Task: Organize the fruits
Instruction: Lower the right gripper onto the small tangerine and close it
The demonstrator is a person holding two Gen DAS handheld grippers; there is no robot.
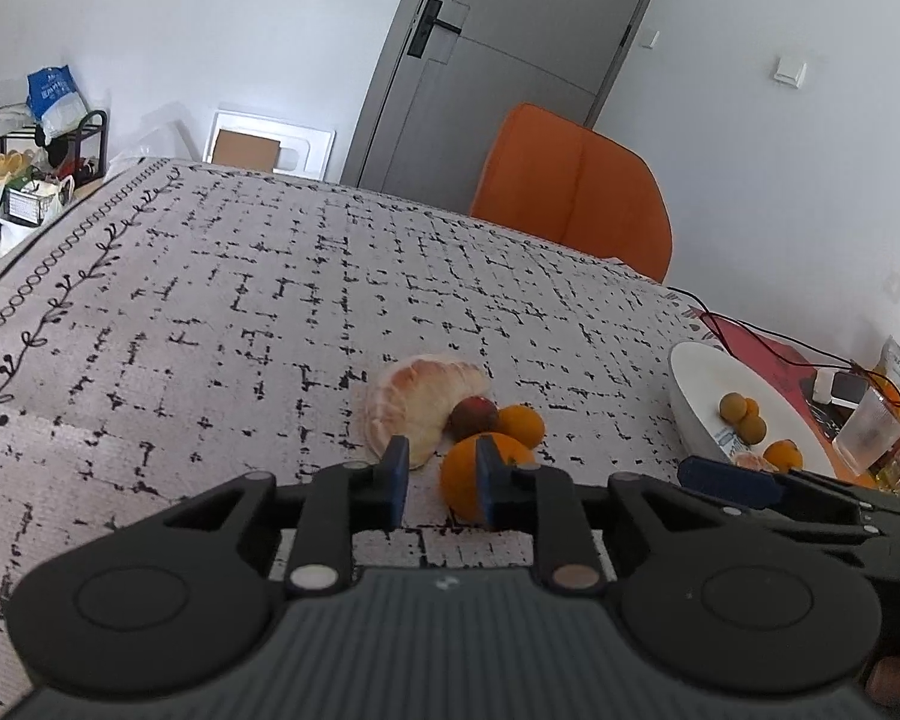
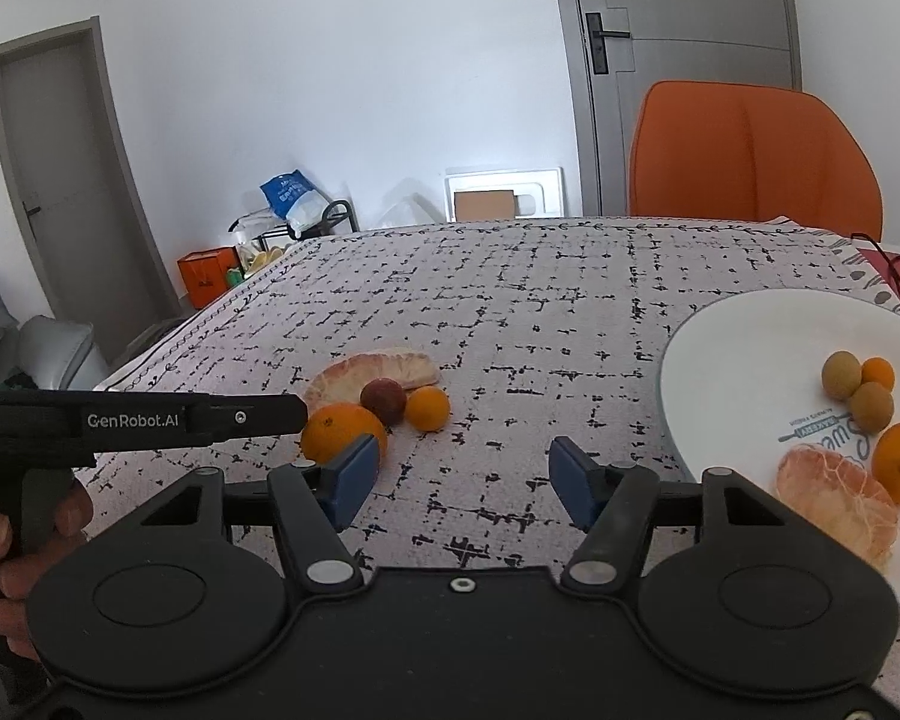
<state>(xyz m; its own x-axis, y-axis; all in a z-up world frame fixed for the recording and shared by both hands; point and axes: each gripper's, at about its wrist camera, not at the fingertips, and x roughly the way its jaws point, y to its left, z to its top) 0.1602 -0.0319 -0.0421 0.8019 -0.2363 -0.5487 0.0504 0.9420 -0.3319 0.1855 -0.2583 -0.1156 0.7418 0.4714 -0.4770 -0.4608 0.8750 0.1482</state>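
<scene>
Patterned tablecloth (image 1: pixel 270 312) fills the left wrist view, grey with broken black lines. At six o'clock the left gripper (image 1: pixel 441 483) has its blue pads drawn in close together, with nothing pinched between them. A large orange (image 1: pixel 462 480) sits on the cloth behind the right pad, partly hidden by it; whether pad and fruit touch cannot be told. Just beyond, towards twelve o'clock, lie a pale peeled pomelo piece (image 1: pixel 417 402), a dark red fruit (image 1: pixel 471 414) and a small orange (image 1: pixel 522 423), all bunched together. At three o'clock a white plate (image 1: pixel 696 384) holds more small fruit. An orange chair (image 1: pixel 576 192) stands behind the table.

From the right wrist view, the right gripper (image 2: pixel 465 474) sits at six o'clock with its jaws parted over bare cloth, empty. The same fruit cluster lies at ten o'clock of it, the large orange nearest. The left gripper's black body reaches in from nine o'clock, held by a hand (image 2: pixel 6 546). At three o'clock the plate carries two brownish round fruits (image 2: pixel 855 390), two oranges and a peeled pomelo segment (image 2: pixel 834 498).
</scene>
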